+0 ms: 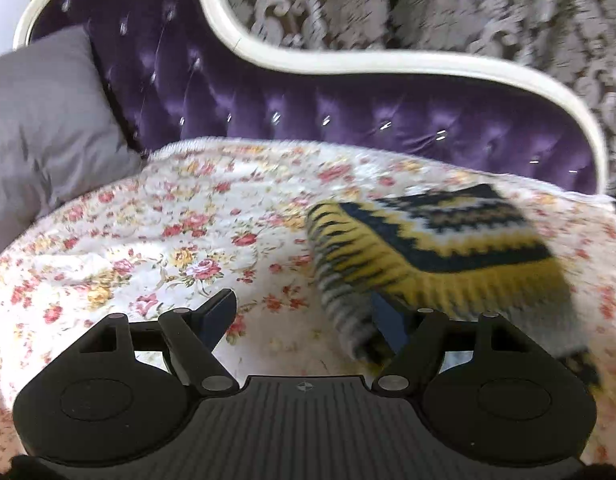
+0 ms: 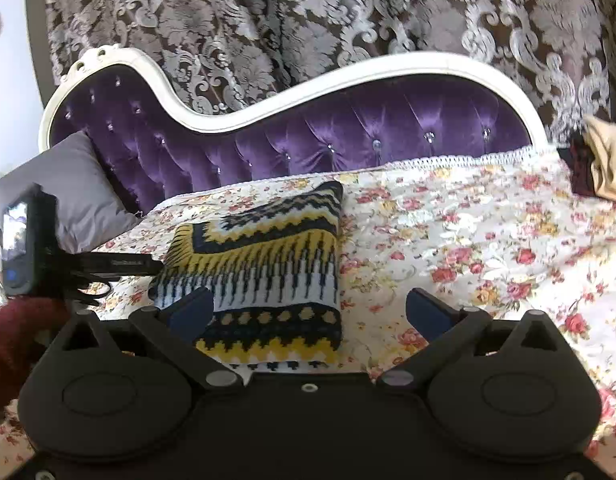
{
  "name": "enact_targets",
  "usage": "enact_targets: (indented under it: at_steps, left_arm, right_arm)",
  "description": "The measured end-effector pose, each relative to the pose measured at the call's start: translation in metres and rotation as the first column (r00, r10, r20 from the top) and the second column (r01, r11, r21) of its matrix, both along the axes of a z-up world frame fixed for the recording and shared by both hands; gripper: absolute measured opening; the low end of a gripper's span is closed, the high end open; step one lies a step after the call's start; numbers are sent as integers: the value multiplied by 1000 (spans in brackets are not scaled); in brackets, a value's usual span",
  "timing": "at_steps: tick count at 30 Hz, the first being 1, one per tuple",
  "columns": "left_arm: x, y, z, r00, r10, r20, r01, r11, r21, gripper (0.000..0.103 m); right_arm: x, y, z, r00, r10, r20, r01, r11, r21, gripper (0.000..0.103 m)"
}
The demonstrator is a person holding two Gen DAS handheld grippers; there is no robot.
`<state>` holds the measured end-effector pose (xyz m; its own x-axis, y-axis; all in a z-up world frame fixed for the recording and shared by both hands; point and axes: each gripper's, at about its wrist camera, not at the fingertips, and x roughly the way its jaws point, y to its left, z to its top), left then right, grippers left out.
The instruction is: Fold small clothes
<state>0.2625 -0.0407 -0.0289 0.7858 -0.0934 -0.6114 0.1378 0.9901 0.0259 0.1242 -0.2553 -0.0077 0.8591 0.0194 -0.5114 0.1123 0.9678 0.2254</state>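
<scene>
The folded knit garment (image 2: 263, 276), patterned in yellow, navy and white, lies on the floral bedspread (image 2: 488, 248) just ahead of the right gripper (image 2: 308, 312), nearer its left finger. Those jaws stand spread wide, pinching nothing. The left gripper (image 1: 303, 320) is also spread; the garment's edge overlaps its right finger, contact unclear. A purple tufted headboard (image 2: 348, 136) rises beyond.

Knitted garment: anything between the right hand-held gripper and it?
Nothing visible. The folded knitted garment lies on the floral bedspread directly ahead of the open right hand-held gripper, its near edge already between the fingers.
</scene>
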Motion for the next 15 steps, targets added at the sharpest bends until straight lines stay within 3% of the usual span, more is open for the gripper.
enact_targets:
  at_steps: [6,15]
  left_arm:
    - [-65,-9,15,999,-8,37,8,1000,-4,74]
    - [-127,-21,20,998,57,34,-57,998,25,74]
  right_arm:
    - [-12,18,6,1000,-22,-8,22,999,-30,102]
    - [-32,38,10,996,-80,-36,75,990,-122,102]
